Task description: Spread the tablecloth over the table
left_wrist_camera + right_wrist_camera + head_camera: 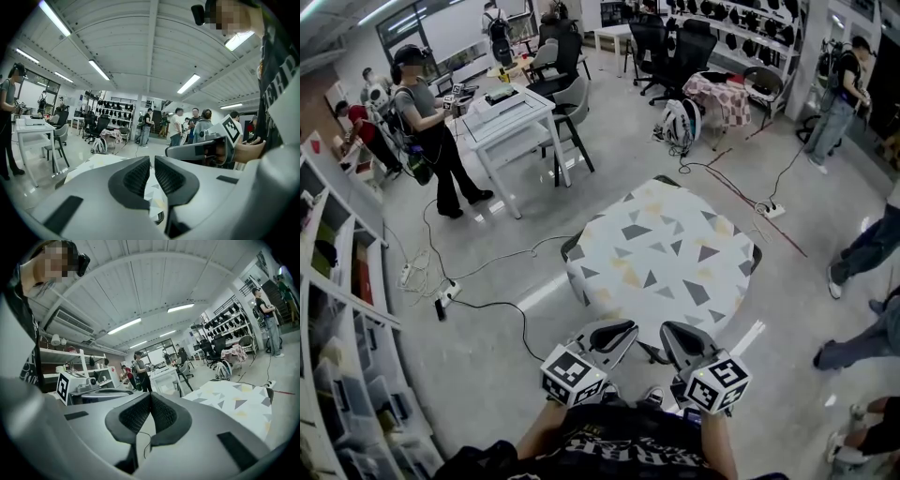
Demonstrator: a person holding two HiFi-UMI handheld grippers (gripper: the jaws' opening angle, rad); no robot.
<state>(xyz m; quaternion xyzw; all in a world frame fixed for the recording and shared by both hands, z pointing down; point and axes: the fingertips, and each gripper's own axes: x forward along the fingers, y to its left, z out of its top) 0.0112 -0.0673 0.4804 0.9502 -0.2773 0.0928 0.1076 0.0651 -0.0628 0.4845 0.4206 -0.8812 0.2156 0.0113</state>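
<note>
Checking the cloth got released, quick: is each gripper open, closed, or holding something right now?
Left gripper: jaws closed, nothing between them.
Right gripper: jaws closed, nothing between them.

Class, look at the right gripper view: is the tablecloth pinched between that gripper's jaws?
No: the right gripper has its jaws together with nothing between them, and the tablecloth lies spread out beyond it.

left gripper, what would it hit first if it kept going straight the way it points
Most likely the near edge of the tablecloth just ahead; nothing shows in between, though depth is hard to judge.
</note>
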